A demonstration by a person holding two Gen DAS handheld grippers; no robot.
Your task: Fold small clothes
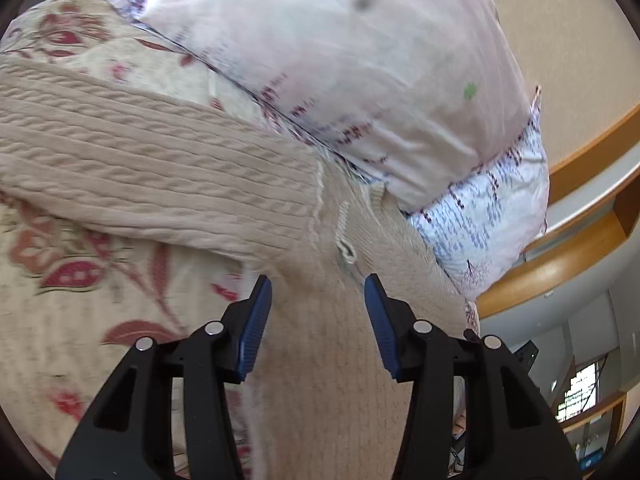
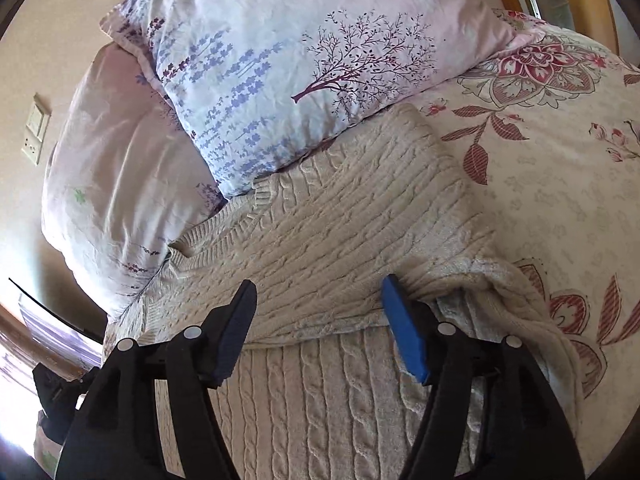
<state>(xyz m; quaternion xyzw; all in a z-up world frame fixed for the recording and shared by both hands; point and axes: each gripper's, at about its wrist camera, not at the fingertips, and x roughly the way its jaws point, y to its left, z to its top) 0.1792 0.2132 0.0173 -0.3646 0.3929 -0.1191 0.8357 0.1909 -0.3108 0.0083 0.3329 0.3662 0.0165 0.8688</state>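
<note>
Left wrist view first: there's a big pale pink pillow (image 1: 340,60) filling the far side, stacked on a second pillow with lavender print (image 1: 492,216), both pressing right up against the far edge of the knit. Everything sits on a bed with a cream bedspread (image 1: 80,280) covered in red flowers. A wooden headboard (image 1: 560,272) curves off to the right. The beige cable-knit sweater (image 1: 160,168) lies across the bedspread, one part stretching left, a smoother ribbed part running near, between the fingers. The left gripper (image 1: 318,300) is spread wide, hovering over that ribbed part, gripping nothing. Picture's a bit blurry.

Right wrist view: same pillows at the far side, the one with the tree and lavender print (image 2: 280,92) overlapping the sweater's (image 2: 340,220) far edge, the pink one (image 2: 120,184) to the left. There's a wall switch plate (image 2: 36,128) far left. The sweater is folded over itself, a doubled layer lying across the cable-knit panel nearest the camera. The right gripper (image 2: 318,292) is released too, fingers straddling the folded edge, the right fingertip touching it.
</note>
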